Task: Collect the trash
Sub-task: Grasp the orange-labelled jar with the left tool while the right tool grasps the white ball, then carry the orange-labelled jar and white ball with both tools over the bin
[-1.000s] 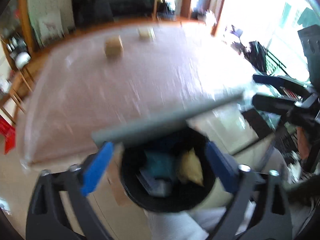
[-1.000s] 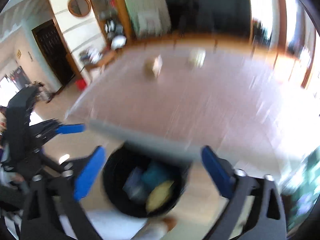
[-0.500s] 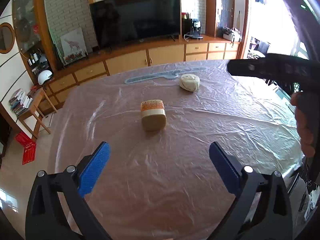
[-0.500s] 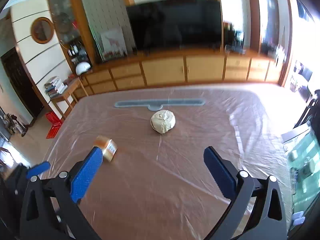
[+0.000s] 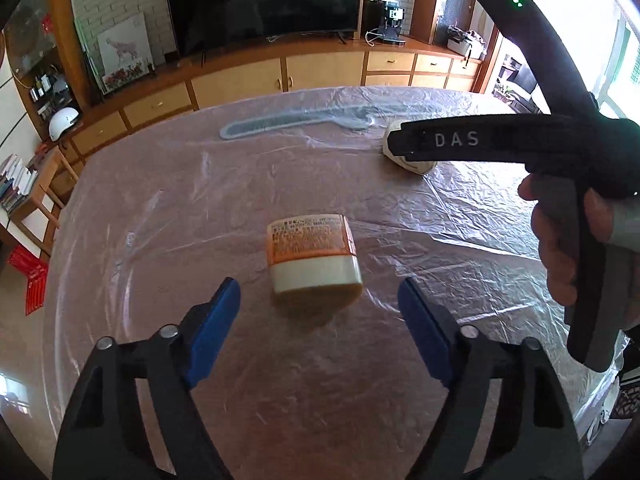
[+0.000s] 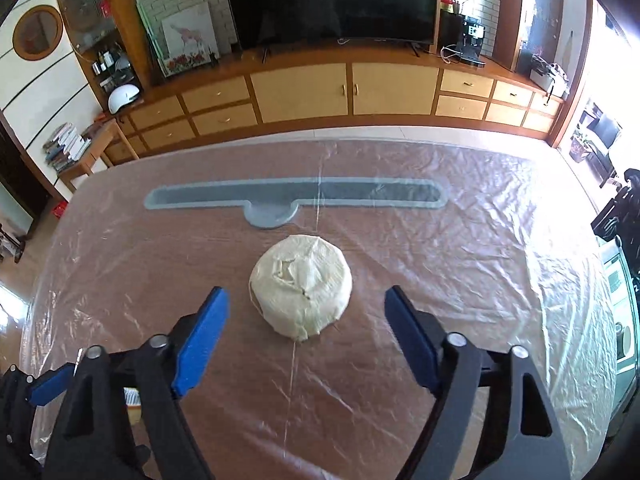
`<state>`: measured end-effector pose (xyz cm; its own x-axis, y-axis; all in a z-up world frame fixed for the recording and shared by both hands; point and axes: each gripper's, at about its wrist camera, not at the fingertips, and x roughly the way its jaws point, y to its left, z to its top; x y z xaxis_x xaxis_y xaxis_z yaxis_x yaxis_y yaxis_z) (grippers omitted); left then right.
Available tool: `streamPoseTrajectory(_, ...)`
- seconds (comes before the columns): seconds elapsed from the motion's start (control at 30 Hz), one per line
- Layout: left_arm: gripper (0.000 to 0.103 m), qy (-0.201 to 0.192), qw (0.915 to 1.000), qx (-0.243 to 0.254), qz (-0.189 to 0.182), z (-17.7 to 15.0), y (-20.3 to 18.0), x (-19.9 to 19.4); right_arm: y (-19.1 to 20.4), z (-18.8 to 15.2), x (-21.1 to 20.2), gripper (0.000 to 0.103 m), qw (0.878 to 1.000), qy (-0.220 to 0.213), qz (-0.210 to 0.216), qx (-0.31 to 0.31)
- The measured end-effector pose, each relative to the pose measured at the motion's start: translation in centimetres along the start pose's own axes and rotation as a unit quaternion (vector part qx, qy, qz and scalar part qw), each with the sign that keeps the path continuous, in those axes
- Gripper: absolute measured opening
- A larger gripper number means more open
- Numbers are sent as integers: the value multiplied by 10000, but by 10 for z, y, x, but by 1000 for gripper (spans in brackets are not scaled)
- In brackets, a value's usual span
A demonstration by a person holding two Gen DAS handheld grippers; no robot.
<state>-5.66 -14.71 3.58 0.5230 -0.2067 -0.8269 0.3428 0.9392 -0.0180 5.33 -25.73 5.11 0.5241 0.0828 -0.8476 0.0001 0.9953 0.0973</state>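
The left gripper [image 5: 320,312] has blue pads, and its jaws are partly open and closing. A small tub [image 5: 314,258] with an orange label and a white band lies on its side on the desk [image 5: 160,208]. It sits just past the pad tips, in line with the gap between them. The pads are not touching it, and there is space on both sides.

The right gripper [image 6: 306,316] looks the same. Its jaws are partly open and closing too. A round cream-white paper ball [image 6: 301,294] sits on the desk with its near side between the two pads. The pads do not touch it. In the left view this gripper shows from the side, held by a hand [image 5: 568,240], and it hides part of the paper ball.

The two pieces of trash are well apart. The tub is nearer the left side of the desk, and the ball is nearer the middle.

The desk is brown and covered with a thin, crinkly clear plastic sheet [image 6: 500,240]. A long flat grey-blue shape [image 6: 296,196] lies under the sheet beyond the ball.

Behind the desk is a long low wooden cabinet [image 6: 304,88] with many drawers and doors. A big dark TV [image 6: 328,0] stands on it. A picture of an animal [image 6: 190,38] leans beside the TV. A white helmet [image 6: 124,96] rests at the left end, and a stack of books [image 6: 64,148] lies on a small side table.
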Motion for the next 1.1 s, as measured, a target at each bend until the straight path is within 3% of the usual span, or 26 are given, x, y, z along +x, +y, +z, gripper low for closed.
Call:
streamPoseTrajectory(0.27, 73, 129, 9998, -100, -138, 5, 9, 15, 6, -5, 8, 71, 10000, 39, -48, -68)
streamPoseTrajectory(0.43, 62, 129, 9997, -145, -157, 9, 12, 20, 9, -4, 11, 63, 10000, 4, -49, -41)
streamPoseTrajectory(0.5, 51, 118, 9997, -158, -151, 10, 13, 21, 11, -3, 12, 51, 10000, -23, -48, -35)
streamPoseTrajectory(0.53, 49, 106, 9997, -178, -155, 10, 13, 20, 11, -2, 11, 51, 10000, -28, -32, -11)
streamPoseTrajectory(0.73, 48, 37, 9993, -302, -202, 9, 21, 15, 9, -2, -2, 51, 9997, -216, 34, -54)
streamPoseTrajectory(1.1, 48, -183, 9993, -256, -207, -1, 21, -12, -5, -23, -52, 51, 9975, -304, 620, 147)
